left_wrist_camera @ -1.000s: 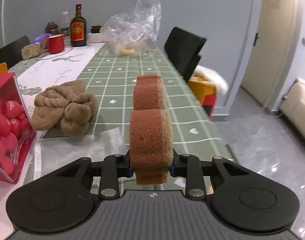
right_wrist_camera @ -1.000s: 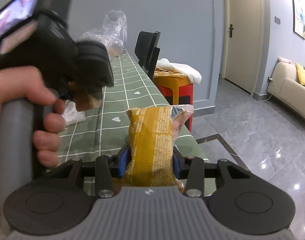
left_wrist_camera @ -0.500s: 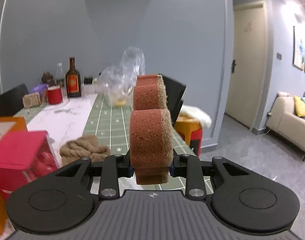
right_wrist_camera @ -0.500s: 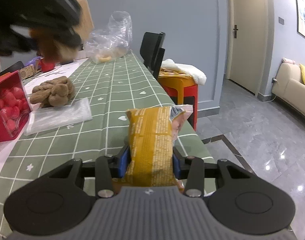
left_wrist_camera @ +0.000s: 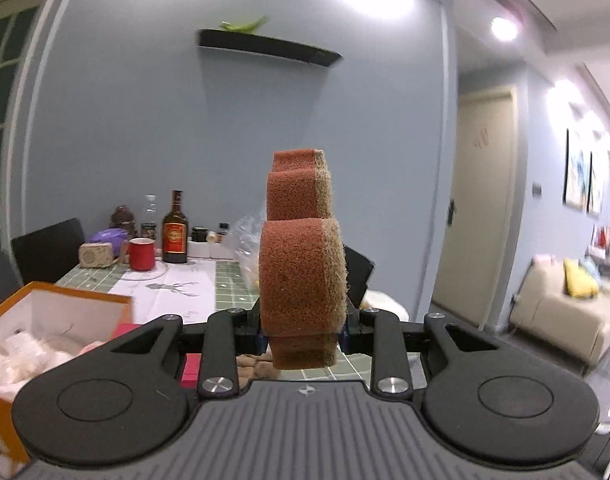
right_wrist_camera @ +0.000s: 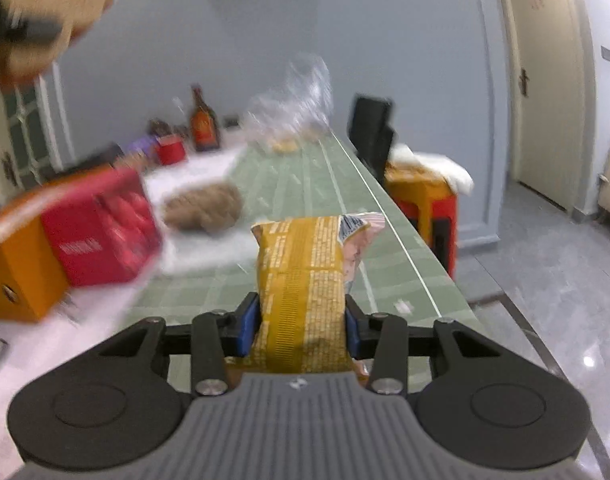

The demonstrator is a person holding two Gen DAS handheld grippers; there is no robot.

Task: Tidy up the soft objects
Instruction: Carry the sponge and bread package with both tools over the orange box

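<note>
Sponge (left_wrist_camera: 301, 272) in left tongs (left_wrist_camera: 303, 330), orange box (left_wrist_camera: 45, 320) below-left

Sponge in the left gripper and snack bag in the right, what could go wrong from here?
The sponge is pinched only near its lower end, so it might tip or slip before reaching the orange box. The snack bag is squeezed between the right gripper jaws and could crush. The right wrist view is blurred, so placement could miss.
</note>
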